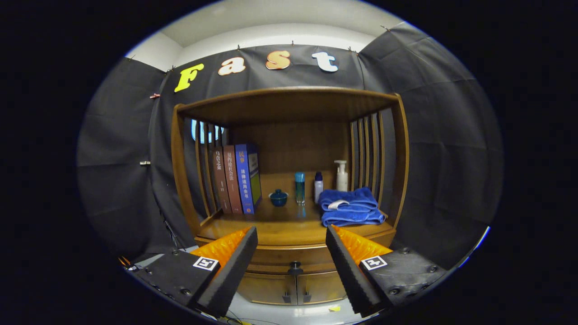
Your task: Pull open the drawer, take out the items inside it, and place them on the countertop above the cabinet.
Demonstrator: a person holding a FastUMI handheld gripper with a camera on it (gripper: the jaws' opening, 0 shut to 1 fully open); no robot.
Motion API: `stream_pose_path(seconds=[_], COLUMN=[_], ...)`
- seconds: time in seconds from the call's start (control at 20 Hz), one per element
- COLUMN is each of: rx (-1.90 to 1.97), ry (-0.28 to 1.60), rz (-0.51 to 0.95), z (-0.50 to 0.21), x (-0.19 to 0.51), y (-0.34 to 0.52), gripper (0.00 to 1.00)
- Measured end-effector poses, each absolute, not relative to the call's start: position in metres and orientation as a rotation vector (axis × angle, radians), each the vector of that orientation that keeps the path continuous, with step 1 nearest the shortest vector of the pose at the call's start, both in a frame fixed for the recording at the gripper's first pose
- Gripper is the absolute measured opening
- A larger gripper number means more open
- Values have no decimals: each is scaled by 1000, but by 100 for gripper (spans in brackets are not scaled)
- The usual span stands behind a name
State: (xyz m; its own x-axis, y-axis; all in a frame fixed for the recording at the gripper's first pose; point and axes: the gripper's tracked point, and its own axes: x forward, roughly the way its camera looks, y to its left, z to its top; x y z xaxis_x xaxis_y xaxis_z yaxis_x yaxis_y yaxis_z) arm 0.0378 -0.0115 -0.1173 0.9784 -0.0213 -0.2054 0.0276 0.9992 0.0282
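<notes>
Gripper view shows the gripper (291, 253) with fingers spread wide and holding nothing. The drawer (295, 259) is closed, and its dark knob (295, 268) sits between the fingers, just below the countertop (280, 228). Best is to come straight on the knob, close firmly, then pull level.
</notes>
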Motion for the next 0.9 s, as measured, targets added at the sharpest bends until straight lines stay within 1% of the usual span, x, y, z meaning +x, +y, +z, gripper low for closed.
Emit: stream_pose_path(seconds=[0.35, 0.9], rx=[32, 71], ry=[349, 550], rz=[-25, -77], z=[-194, -297], x=[64, 106], y=[-12, -24], gripper=[100, 100])
